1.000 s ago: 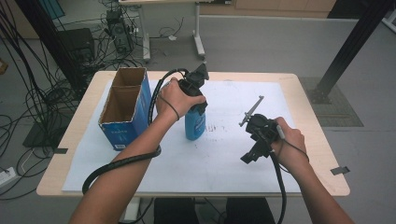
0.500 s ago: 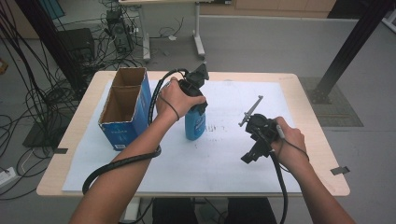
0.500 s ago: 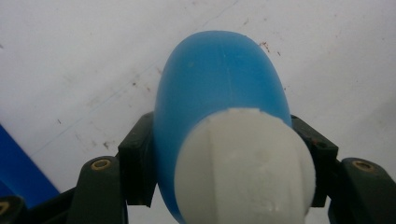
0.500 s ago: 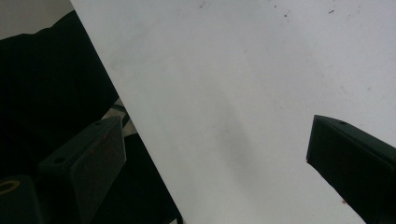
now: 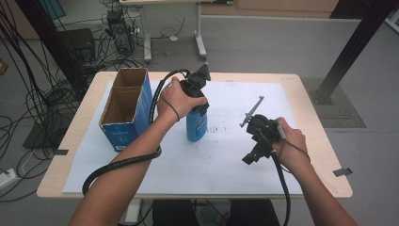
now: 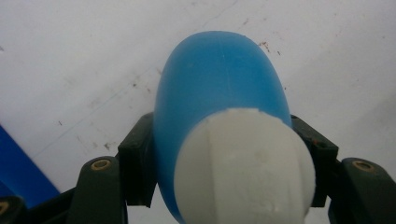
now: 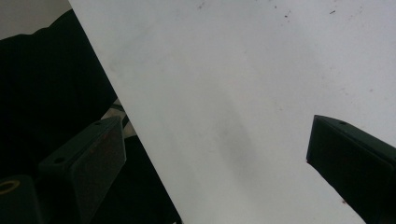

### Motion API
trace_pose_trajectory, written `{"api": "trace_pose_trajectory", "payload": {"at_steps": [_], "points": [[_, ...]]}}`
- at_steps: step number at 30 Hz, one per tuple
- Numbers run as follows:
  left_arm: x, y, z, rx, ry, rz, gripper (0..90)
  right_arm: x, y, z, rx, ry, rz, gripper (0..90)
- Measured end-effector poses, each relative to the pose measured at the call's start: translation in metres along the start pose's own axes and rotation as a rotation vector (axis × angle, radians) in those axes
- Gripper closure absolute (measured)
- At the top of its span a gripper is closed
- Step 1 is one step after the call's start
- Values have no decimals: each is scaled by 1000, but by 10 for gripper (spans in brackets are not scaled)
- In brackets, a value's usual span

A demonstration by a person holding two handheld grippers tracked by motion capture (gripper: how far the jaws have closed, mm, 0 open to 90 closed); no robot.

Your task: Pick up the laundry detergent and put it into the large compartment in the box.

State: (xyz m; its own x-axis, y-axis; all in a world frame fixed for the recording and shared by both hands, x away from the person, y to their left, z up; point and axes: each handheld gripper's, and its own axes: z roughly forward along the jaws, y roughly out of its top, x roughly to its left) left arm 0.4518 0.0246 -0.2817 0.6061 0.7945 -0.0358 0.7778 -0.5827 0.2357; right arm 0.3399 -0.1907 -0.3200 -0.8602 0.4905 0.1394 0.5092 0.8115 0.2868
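A blue bottle (image 5: 196,127) with a white cap stands upright on the white paper sheet (image 5: 221,165) in the middle of the table. My left gripper (image 5: 198,109) comes down on it from above and is shut on its upper part. In the left gripper view the bottle (image 6: 217,79) and its white cap (image 6: 243,172) sit between the two jaws of the left gripper (image 6: 227,158), with both pads pressed against its sides. My right gripper (image 5: 251,156) hovers over the paper at the front right, pointing down. In the right gripper view it (image 7: 219,158) is open, with nothing between its jaws.
An open-topped blue cardboard box (image 5: 123,110) stands at the left of the bottle, and its blue side (image 6: 16,175) is close by. The paper (image 7: 243,93) ends at the table's front edge, with darkness beyond. Cables trail from both grippers.
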Motion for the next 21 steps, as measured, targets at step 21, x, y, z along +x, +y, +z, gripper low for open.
{"api": "trace_pose_trajectory", "payload": {"at_steps": [21], "points": [[-4, 4, -12, -5, -3, 3, 378, -4, -2, -1, 0, -2, 16, 43]]}}
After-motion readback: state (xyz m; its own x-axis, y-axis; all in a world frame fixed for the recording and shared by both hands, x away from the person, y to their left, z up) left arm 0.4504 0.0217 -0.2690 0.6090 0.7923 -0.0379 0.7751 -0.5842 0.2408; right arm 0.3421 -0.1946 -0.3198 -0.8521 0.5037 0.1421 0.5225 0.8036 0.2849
